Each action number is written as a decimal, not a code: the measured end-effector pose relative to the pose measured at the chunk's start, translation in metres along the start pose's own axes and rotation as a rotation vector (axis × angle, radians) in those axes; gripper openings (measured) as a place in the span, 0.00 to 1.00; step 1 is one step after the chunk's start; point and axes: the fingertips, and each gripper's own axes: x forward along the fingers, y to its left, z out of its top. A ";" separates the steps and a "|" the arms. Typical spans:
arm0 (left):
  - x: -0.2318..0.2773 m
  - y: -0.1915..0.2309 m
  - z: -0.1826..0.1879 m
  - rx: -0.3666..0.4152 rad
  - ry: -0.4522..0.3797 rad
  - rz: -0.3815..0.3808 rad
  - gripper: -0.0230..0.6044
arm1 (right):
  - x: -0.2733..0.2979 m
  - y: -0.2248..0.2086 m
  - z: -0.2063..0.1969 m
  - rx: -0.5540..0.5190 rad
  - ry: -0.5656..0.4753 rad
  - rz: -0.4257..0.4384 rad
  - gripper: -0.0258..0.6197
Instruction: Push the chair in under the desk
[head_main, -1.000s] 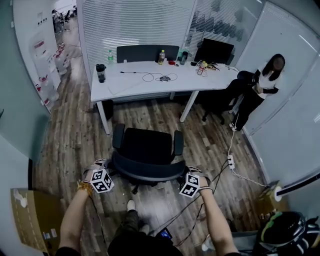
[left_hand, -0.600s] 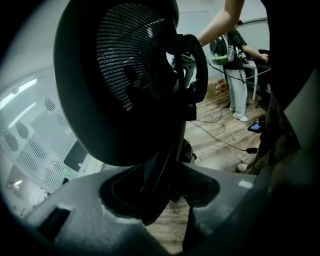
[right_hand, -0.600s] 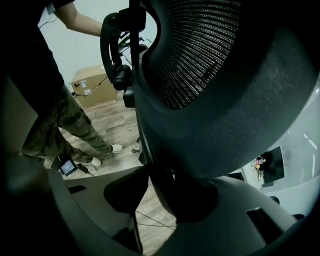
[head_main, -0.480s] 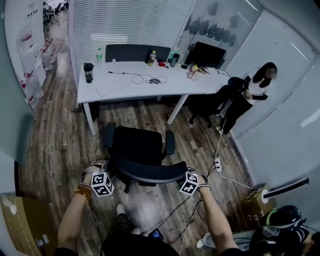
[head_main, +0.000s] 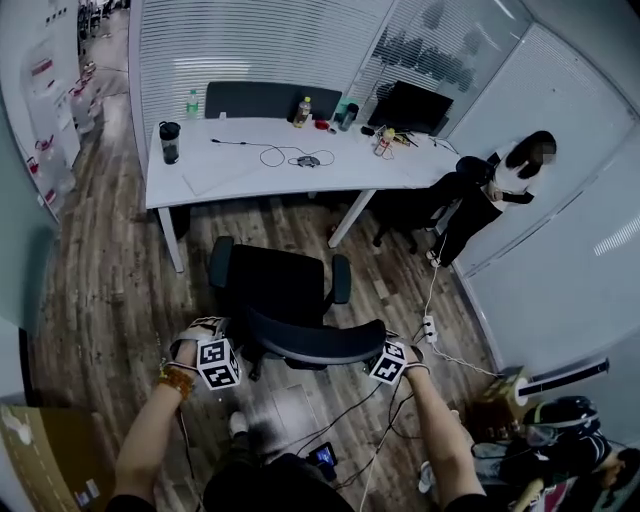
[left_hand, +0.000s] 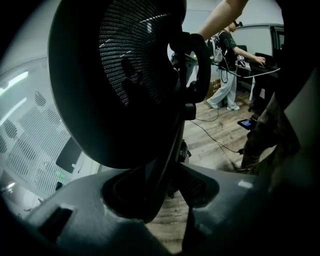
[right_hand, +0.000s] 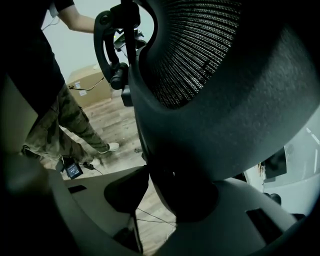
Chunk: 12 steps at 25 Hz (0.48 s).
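The wood floor (head_main: 110, 290) filled most of the head view, and the white desk (head_main: 240, 170) stood across its far side. The chair (head_main: 280, 285) stood on the floor in front of the desk, facing it but clear of its edge, with the seat not yet under the top. A person (head_main: 500, 190) stood by the desk's right end. The chair's curved backrest (head_main: 315, 345) was nearest me. My left gripper (head_main: 225, 352) was clamped on the backrest's left edge, its jaws pressed to either side of the rim (left_hand: 150, 200). My right gripper (head_main: 385, 355) was closed the same way on the right edge (right_hand: 180, 195). A monitor (head_main: 418, 105) and a dark flask (head_main: 168, 142) stood on the desk.
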 end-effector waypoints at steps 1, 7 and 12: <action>0.002 0.006 0.001 0.000 0.006 -0.003 0.35 | 0.002 -0.006 -0.001 0.006 0.008 -0.002 0.29; 0.013 0.017 0.003 0.001 -0.004 -0.004 0.35 | 0.009 -0.022 0.001 0.011 0.017 0.008 0.29; 0.026 0.034 0.019 0.004 0.002 0.003 0.35 | 0.012 -0.048 -0.008 -0.006 0.010 0.017 0.29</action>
